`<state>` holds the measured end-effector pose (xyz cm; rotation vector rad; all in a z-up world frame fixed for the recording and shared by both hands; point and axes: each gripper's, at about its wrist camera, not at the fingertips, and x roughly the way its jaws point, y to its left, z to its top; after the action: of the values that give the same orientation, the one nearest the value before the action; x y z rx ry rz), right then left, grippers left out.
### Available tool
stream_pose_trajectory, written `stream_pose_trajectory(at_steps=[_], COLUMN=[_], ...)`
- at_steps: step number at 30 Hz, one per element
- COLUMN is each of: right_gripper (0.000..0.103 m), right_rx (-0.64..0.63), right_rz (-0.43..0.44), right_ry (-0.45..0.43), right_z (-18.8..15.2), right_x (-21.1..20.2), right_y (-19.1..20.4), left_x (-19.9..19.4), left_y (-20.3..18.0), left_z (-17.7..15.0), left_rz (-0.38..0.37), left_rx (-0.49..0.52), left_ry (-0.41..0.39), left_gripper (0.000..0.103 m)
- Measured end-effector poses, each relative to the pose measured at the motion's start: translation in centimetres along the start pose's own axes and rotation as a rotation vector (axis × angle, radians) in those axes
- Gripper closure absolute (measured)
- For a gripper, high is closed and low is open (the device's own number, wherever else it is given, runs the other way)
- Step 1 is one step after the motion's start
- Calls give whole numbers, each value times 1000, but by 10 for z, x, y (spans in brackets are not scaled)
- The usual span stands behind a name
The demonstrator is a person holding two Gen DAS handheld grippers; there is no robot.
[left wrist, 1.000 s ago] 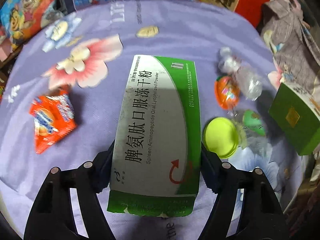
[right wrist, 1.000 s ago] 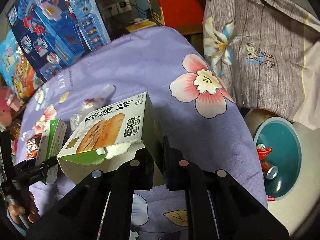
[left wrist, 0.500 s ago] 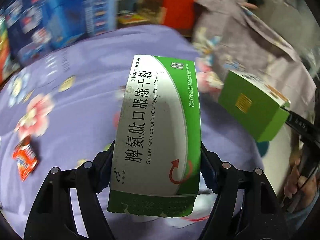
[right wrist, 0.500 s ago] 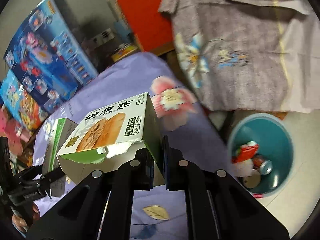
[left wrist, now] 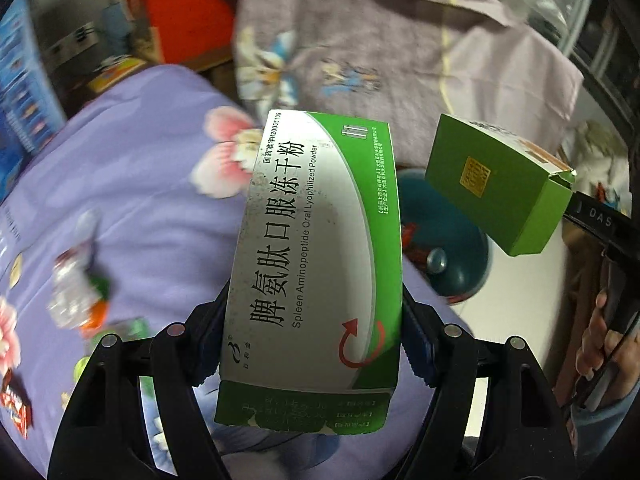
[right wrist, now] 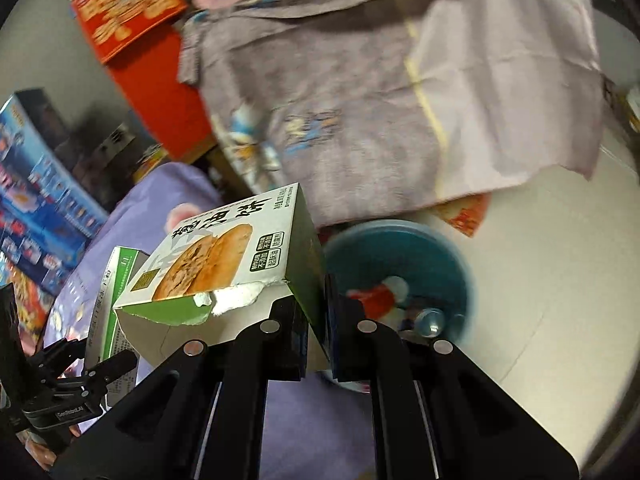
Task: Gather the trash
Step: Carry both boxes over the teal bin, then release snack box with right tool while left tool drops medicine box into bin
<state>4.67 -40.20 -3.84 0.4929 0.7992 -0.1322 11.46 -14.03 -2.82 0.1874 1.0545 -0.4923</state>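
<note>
My left gripper [left wrist: 314, 316] is shut on a white and green medicine box [left wrist: 312, 248], its pads pressing both long sides. My right gripper [right wrist: 320, 312] is shut on the side wall of a torn-open green and white pastry box [right wrist: 224, 264]. In the left wrist view this pastry box [left wrist: 496, 192] hangs to the right, above a teal bin [left wrist: 444, 248]. The teal bin [right wrist: 400, 248] stands on the floor just beyond the right fingers and holds a can [right wrist: 430, 320] and a red wrapper [right wrist: 372, 296]. At the left of the right wrist view is the medicine box [right wrist: 120, 280].
The table under a purple flowered cloth [left wrist: 120, 200] carries several loose wrappers [left wrist: 76, 292] at its left. A grey-purple cloth [right wrist: 400, 80] hangs behind the bin. Blue toy boxes [right wrist: 32, 200] and a red box [right wrist: 160, 80] stand at the back. A person's hand [left wrist: 600, 340] shows at the right.
Both grippers have swung right with their boxes, from over the table to its edge. The teal bin now lies close ahead. Neither grip has changed.
</note>
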Motion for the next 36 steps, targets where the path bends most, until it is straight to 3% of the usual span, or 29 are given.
stream_pose_trajectory(at_steps=[6,13,16,18,27,30,36], right_gripper=[95,91,80,67,36,31,31], right_rx=[66,101,108,111,134,146,166], right_rz=[-39,-49,-39,-36,-63,-75,-102], right_ry=[37,116,151,163,165,168,178], right_z=[-6,-15,-18,-19,-18,-19,-16], right_x=[11,37,50,56,63,64,67], right_y=[-50,-77,-83,-84,-102,-109,-118], left_x=[28,61,72,78,104,113,129], left_y=[-39,-66,-75,-79,-92,-97,-113], left_z=[13,21,23,25,29,31,39], left_rz=[-25,-30,-32,-34,-42,-47,-71], left_rx=[65,117,132,138,156,165,188], left_ry=[41,93,110,119,164,180,199], left_gripper=[29,29,29,29,29,29,28])
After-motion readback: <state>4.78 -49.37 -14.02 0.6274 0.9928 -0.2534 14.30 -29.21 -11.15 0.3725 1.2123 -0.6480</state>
